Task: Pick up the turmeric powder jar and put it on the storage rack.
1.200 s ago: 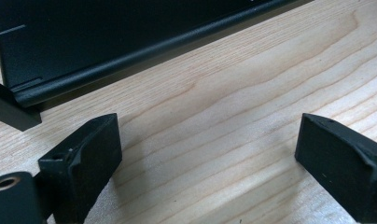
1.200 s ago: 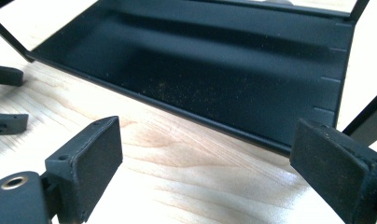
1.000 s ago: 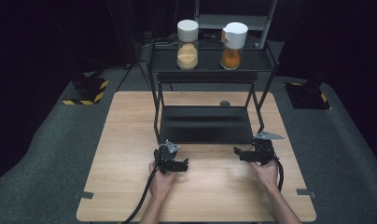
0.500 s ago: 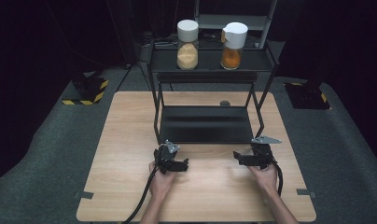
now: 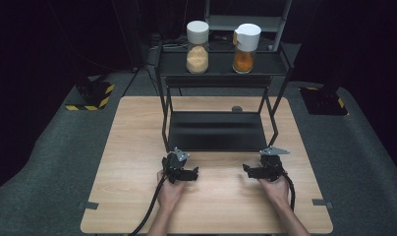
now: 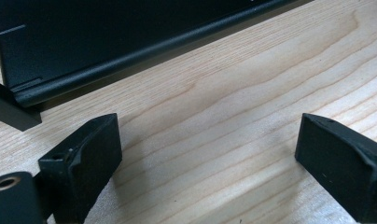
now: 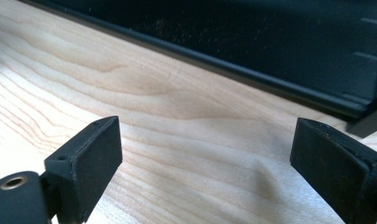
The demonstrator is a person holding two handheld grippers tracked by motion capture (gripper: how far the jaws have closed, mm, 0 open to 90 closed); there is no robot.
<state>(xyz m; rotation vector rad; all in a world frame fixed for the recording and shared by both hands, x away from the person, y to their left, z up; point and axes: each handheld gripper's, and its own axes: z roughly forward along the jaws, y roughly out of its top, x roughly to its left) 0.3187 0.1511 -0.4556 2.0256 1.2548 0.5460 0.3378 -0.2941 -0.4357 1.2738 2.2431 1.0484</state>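
Pale wood-grain table point(image 5: 137, 147), black rack point(image 5: 216, 130), 2 white-capped jars, beige point(image 5: 197, 46) and orange point(image 5: 244, 48) contents

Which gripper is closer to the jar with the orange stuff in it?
Right. The right gripper sits almost straight in front of the orange jar on the rack's top shelf; the left gripper sits farther over to the left.
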